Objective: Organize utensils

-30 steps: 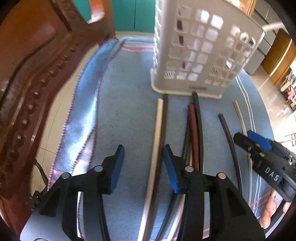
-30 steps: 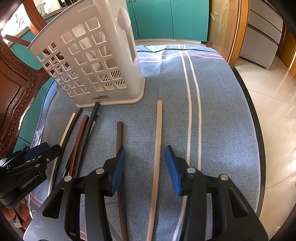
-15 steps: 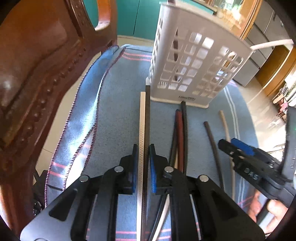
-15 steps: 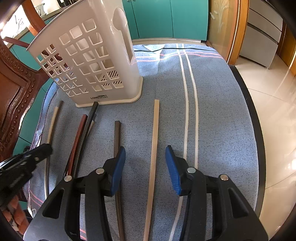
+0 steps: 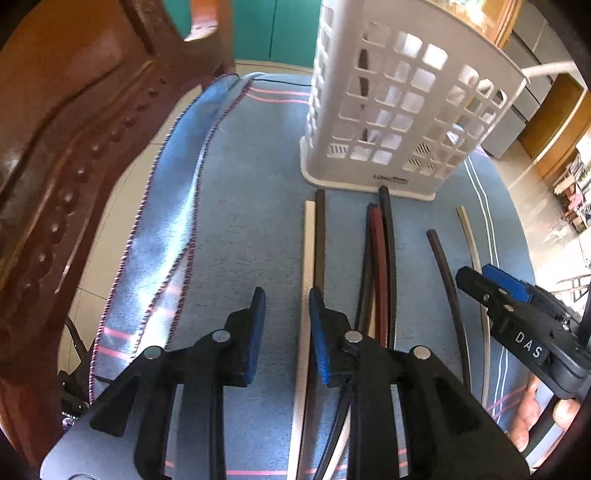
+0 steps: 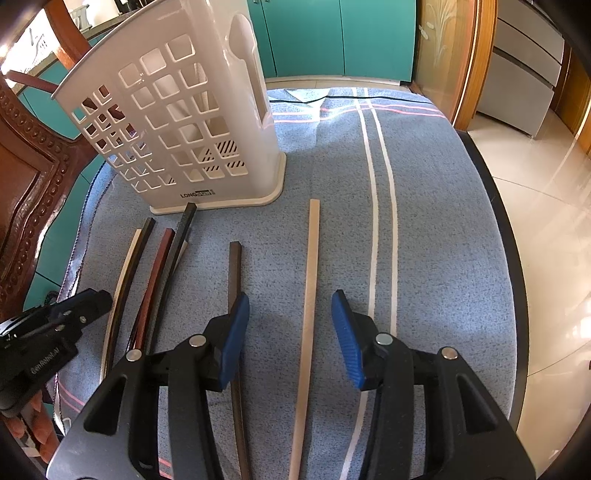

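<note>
Several chopsticks lie side by side on a blue cloth in front of a white perforated utensil basket (image 5: 402,110), which also shows in the right wrist view (image 6: 177,122). My left gripper (image 5: 286,325) is open and empty, just left of a white chopstick (image 5: 306,266) and a black one (image 5: 319,236). Its right finger lies over them. My right gripper (image 6: 290,332) is open, with a tan chopstick (image 6: 312,266) between its fingers and a dark brown one (image 6: 234,273) under its left finger. A red and black bunch (image 5: 380,251) lies between the two grippers.
A carved wooden chair (image 5: 62,147) stands close on the left. The blue cloth (image 6: 424,221) covers a round table whose dark edge (image 6: 502,236) runs along the right. Teal cabinets (image 6: 332,33) stand behind.
My left gripper was shut around the white and black chopsticks half a second ago. It is now open again and sits just left of them. The right gripper has barely moved.
</note>
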The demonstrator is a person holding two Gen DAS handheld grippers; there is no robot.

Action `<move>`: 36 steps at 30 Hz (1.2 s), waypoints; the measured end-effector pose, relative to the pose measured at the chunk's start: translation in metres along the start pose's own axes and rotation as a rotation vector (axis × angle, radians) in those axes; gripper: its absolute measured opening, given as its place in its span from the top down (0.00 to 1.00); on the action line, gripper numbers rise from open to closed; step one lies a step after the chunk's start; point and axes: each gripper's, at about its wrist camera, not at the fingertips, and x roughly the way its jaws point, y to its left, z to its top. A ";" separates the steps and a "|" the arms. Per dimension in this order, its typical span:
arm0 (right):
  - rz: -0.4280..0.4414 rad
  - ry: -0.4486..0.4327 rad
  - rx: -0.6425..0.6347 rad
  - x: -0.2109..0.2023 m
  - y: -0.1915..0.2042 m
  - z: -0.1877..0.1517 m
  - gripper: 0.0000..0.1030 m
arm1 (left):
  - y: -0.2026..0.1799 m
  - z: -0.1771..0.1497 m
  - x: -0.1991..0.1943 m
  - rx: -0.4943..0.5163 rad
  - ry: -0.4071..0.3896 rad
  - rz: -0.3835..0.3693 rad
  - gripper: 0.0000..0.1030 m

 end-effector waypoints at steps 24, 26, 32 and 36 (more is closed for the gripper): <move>0.008 0.002 -0.007 -0.001 0.000 -0.001 0.52 | -0.007 -0.010 -0.012 -0.006 -0.035 -0.055 0.88; 0.010 0.003 -0.008 -0.001 0.000 0.000 0.52 | -0.006 -0.012 -0.023 -0.013 -0.053 -0.090 0.87; 0.012 0.005 -0.006 -0.001 -0.001 0.000 0.52 | -0.004 -0.017 -0.033 -0.004 -0.071 -0.089 0.87; 0.006 0.005 -0.008 -0.001 0.001 0.000 0.50 | 0.002 -0.012 -0.019 -0.018 -0.033 -0.059 0.87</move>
